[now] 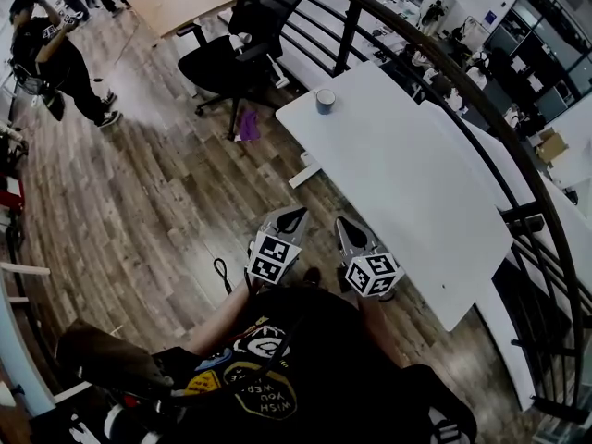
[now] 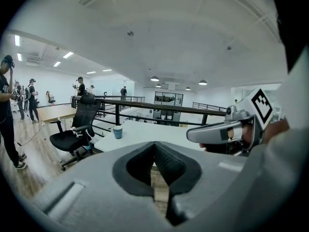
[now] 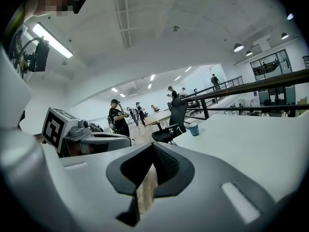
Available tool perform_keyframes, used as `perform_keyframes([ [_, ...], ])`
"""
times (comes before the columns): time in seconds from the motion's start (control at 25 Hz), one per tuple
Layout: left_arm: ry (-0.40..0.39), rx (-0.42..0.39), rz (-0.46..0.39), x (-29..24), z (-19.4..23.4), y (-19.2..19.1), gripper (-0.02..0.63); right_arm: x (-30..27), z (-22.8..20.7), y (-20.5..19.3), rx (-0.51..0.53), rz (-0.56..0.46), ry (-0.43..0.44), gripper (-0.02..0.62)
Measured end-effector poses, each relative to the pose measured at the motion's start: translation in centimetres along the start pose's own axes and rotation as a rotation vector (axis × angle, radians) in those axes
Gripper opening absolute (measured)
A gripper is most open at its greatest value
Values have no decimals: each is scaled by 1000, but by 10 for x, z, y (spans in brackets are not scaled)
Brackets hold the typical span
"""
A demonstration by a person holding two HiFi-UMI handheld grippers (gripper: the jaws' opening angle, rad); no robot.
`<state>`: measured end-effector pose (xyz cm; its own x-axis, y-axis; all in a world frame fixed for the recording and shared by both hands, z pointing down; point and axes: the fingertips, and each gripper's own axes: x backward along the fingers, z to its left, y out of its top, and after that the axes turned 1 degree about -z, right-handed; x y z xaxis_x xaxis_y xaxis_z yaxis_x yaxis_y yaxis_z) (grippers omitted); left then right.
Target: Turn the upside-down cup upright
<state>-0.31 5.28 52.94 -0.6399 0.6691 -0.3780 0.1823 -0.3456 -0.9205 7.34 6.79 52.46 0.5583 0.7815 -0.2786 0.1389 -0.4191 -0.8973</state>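
I read a black T-shirt (image 1: 305, 340) with a yellow-and-white chest print (image 1: 262, 377). Left tongs (image 1: 292, 215) and right tongs (image 1: 345, 225): grey moulded shells, each carrying a white cube (image 1: 269, 259) with black square markers. Black ribbed pads (image 2: 166, 163) line each jaw recess.

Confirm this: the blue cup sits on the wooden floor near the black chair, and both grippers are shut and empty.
Wrong on one point: the head view shows the blue cup on the white table, not the floor. It is near the black chair, and the left gripper and right gripper are shut and empty.
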Motion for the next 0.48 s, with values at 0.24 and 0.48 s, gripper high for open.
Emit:
perform_keyframes([
  [0.24, -7, 0, 8, 5, 4, -4, 5, -3, 8, 1, 7, 0, 1, 2],
  [0.48, -16, 6, 16, 13, 8, -10, 4, -8, 20, -6, 11, 11, 7, 2],
])
